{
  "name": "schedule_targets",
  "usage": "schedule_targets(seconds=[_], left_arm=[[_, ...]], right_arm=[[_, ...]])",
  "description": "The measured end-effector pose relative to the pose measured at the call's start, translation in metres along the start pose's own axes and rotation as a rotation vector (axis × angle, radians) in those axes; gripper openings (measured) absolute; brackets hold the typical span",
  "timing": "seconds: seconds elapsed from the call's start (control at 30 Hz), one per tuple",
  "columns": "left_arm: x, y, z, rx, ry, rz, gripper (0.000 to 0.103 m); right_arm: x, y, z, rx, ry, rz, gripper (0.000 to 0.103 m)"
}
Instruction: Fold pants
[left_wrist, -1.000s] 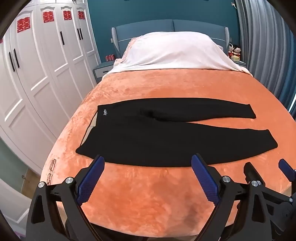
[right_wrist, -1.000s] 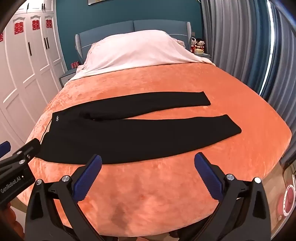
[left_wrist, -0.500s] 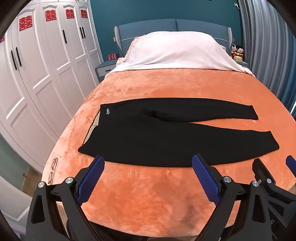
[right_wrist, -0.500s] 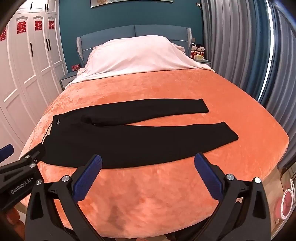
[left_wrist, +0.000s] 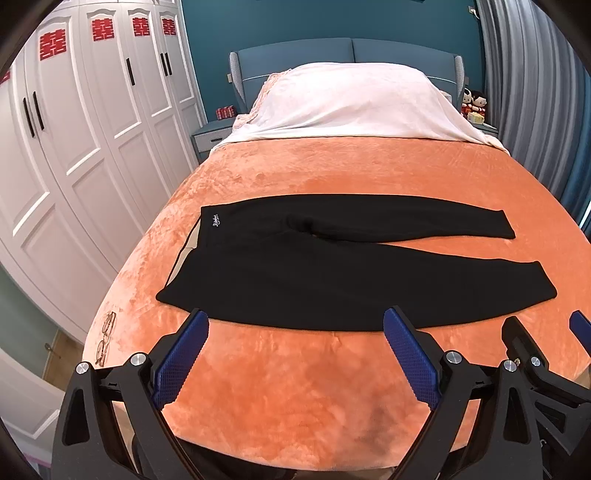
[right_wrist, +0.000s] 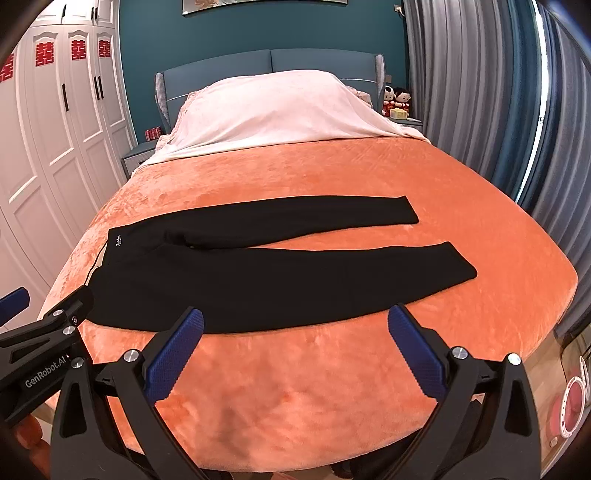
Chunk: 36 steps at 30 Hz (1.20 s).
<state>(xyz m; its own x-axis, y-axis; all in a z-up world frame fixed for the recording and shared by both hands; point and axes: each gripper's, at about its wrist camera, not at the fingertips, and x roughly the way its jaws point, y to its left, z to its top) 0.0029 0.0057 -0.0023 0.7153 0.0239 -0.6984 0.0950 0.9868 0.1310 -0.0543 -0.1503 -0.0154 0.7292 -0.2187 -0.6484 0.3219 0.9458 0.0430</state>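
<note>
Overall, the black pants (left_wrist: 332, 280) lay flat and unfolded across the orange bed (left_wrist: 332, 398), waistband toward the wardrobe (left_wrist: 92, 147) side, the two legs splayed slightly apart toward the curtain side. The left gripper (left_wrist: 295, 354) hovered near the bed's foot edge, jaws spread wide, holding nothing; its fingertips sat just short of the near hem of the closer leg. The right gripper (right_wrist: 295, 350) stood alongside in the same condition, spread and empty. No fold appeared to have been started. Judged risks: the plush bed cover could drag on the fabric, so a leg lifted by one edge alone might bunch or twist rather than lay over squarely. A shallow pinch might take only the top layer at the waistband, leaving the lower layer behind. With both grippers working close together, fouling one another seemed possible. A pair of glasses (left_wrist: 105, 339) rested on the bed's left edge and could be swept off.
</note>
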Motion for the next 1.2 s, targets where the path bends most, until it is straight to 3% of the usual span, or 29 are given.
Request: schedule_targets(seconds=[1.2], left_arm=[[-0.0046,0.0048,-0.0013,-0.006,0.0,0.0,0.094]], right_arm=[[-0.0006,0.0011,-0.0004,-0.001,0.0,-0.002,0.098]])
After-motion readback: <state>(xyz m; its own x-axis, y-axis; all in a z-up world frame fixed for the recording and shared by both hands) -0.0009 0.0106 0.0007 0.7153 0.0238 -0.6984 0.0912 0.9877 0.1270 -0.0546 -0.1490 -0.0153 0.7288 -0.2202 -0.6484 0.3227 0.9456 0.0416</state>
